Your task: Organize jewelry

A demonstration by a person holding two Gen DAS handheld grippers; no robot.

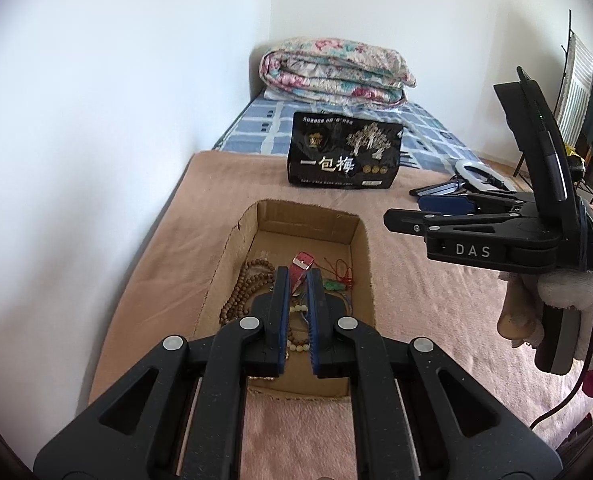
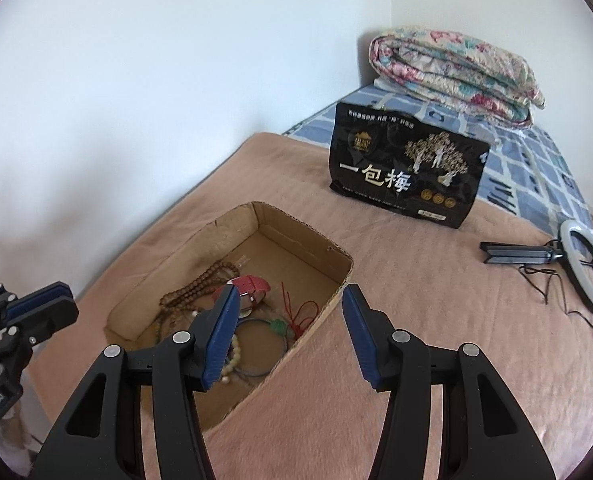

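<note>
Open cardboard box resting on a pink blanket spread over a bed, at the centre of the left wrist view and at lower left of centre in the right wrist view. Inside the box lie the jewelry pieces: a strand of brown wooden beads along the left wall, a red-strapped watch towards the middle, a red knotted cord with a green pendant towards the right wall, a thin bangle and a bracelet of pale beads at the near end. Left gripper, lower centre of the left wrist view, is poised above the box with its blue-padded fingers narrowly parted and nothing visibly between them. Right gripper, lower centre of the right wrist view, has its fingers spread wide and empty, straddling the near right wall of the box; in the left wrist view it appears at right of the frame, held in a white-gloved hand. Behind the box, a black snack bag stands upright; a folded floral quilt lies in the upper right, and a ring light with its cable lies flat at the right edge
</note>
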